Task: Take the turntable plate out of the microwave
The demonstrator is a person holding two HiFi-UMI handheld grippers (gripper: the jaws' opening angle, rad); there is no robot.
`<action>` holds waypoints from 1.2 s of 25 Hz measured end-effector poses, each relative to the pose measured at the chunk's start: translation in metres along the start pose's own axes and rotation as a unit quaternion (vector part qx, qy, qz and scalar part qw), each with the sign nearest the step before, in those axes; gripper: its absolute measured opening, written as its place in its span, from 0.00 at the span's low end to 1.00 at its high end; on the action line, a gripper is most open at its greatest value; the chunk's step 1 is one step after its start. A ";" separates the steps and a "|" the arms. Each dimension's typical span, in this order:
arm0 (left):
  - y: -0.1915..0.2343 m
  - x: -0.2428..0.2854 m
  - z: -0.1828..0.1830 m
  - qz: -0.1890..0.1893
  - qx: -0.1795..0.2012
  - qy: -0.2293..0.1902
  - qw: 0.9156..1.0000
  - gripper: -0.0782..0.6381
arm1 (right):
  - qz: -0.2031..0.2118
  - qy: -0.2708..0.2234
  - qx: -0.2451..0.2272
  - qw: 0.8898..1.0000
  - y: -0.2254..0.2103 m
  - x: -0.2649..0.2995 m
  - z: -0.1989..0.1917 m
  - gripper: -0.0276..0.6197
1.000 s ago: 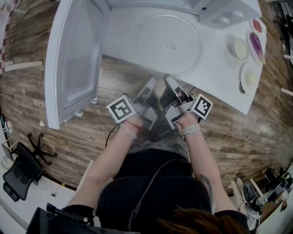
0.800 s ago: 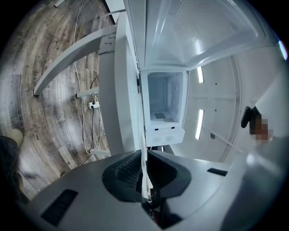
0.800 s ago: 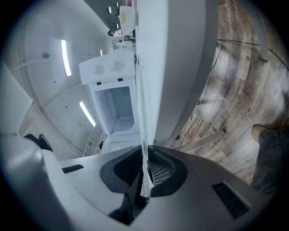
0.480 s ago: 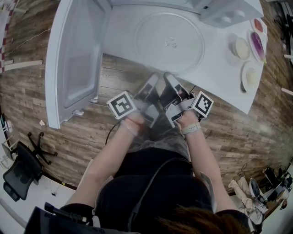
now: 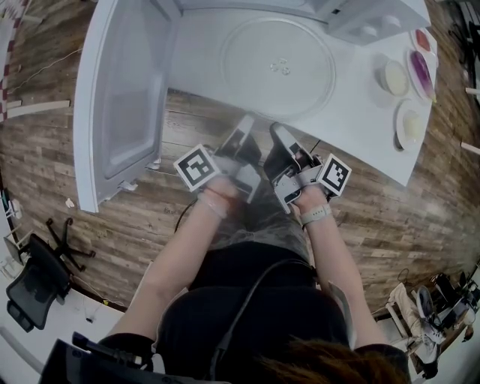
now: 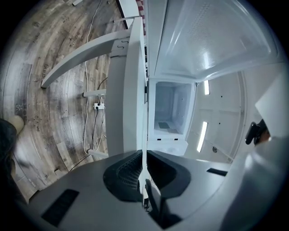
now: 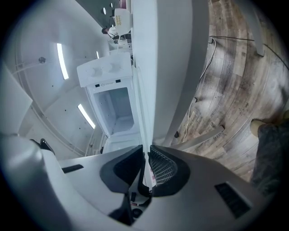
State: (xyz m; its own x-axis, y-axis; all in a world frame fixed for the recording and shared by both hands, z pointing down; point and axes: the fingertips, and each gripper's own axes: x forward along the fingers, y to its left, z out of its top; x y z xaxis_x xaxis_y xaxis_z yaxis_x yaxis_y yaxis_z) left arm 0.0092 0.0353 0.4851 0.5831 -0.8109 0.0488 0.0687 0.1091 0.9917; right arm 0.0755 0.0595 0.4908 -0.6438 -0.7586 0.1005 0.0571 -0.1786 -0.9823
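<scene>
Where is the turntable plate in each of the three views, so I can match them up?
Head view: turntable plate, upper centre, flat above the white table.
Left gripper view: edge-on, a thin pale line running up from between the jaws.
Right gripper view: edge-on again, gripped between the jaws, lower centre.
Shared landmark: the microwave with its door open, beyond the plate in all three.

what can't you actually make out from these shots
- Whether the turntable plate is lifted clear of the table: the head view looks straight down through clear glass.
- Microwave: its body is cut off by the head view's top edge, and its control markings are too small in every view.
- What the bowls hold: too small, near the head view's right edge.
</scene>
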 end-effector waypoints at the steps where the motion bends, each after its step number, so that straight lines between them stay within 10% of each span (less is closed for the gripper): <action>1: 0.000 0.001 0.001 -0.001 -0.001 -0.002 1.000 0.16 | 0.000 0.000 0.000 1.000 0.000 0.000 0.000 0.12; 23: 0.003 -0.013 -0.014 0.013 0.049 0.017 0.999 0.16 | 0.004 0.032 -0.048 0.998 0.006 -0.007 -0.011 0.12; 30: -0.004 -0.015 -0.025 0.022 0.094 0.054 0.994 0.13 | -0.002 0.069 -0.134 0.988 0.023 -0.009 -0.020 0.10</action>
State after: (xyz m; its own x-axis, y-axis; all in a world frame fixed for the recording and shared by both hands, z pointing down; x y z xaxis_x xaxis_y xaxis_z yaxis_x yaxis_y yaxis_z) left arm 0.0207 0.0611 0.4770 0.6658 -0.7407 0.0902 -0.1059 0.0259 0.9940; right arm 0.0675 0.0744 0.4647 -0.7432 -0.6614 0.1008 -0.1390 0.0052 -0.9903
